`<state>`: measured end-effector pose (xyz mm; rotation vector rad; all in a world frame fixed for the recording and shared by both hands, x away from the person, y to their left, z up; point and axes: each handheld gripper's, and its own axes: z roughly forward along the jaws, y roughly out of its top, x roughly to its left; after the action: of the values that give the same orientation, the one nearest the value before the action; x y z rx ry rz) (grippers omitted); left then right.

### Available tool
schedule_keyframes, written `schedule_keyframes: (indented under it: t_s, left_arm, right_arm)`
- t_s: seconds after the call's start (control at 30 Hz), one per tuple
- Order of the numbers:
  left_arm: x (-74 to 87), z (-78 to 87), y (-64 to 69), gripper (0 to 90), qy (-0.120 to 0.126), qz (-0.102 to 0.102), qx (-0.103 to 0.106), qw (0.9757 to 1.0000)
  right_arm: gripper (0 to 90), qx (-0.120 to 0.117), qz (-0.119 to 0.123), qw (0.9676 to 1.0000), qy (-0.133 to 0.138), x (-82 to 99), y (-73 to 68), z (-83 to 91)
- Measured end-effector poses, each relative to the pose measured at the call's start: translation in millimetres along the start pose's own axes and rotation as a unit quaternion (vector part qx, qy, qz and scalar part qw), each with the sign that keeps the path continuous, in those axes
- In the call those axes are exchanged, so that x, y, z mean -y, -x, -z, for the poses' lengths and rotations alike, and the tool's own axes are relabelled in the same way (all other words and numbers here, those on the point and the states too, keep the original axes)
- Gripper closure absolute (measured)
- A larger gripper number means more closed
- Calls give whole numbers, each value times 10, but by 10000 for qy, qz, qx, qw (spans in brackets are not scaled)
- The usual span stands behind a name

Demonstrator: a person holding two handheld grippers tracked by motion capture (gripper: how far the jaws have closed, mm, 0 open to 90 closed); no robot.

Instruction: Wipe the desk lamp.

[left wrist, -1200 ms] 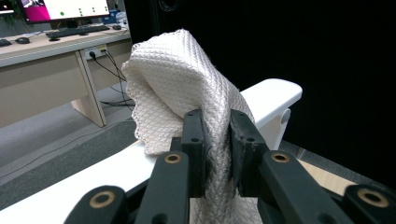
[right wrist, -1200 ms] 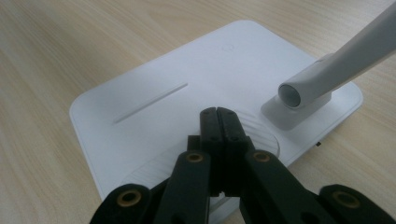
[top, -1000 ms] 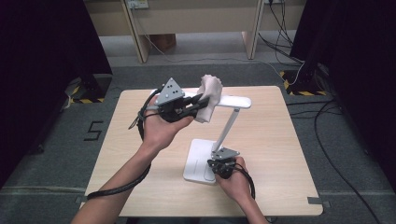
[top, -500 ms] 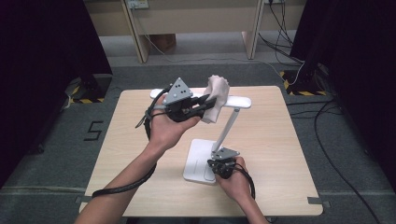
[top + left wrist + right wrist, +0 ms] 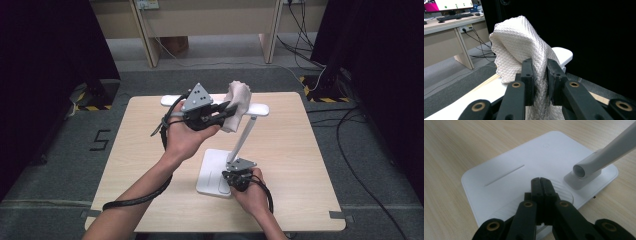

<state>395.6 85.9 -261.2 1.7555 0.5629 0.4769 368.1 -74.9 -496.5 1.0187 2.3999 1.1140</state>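
Observation:
A white desk lamp stands on the wooden table: flat base (image 5: 212, 170), slanted stem (image 5: 242, 140) and long head bar (image 5: 255, 109). My left gripper (image 5: 227, 111) is held up at the head bar, shut on a white waffle-weave cloth (image 5: 237, 100) that lies draped over the bar. In the left gripper view the cloth (image 5: 524, 47) bunches up between the jaws of the left gripper (image 5: 539, 75), with the lamp head (image 5: 562, 53) behind it. My right gripper (image 5: 541, 185) is shut, its tips resting on the lamp base (image 5: 506, 162) next to the stem's foot (image 5: 584, 173).
The table (image 5: 310, 165) has bare wood left and right of the lamp. Beyond its far edge are grey floor, desk legs (image 5: 147, 35) and trailing cables (image 5: 310, 30). Black curtains flank both sides.
My left gripper has carried the cloth a little to the right along the lamp head. The right gripper has stayed on the base.

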Motion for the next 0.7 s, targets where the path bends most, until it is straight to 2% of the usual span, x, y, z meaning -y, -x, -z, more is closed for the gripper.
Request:
schedule_keyframes:
  t_s: [0.7]
  left_arm:
    - [-67,-209,166,776,-58,-82,178,9998]
  right_arm:
    - [900,1,-20,10000,15,3,-2,0]
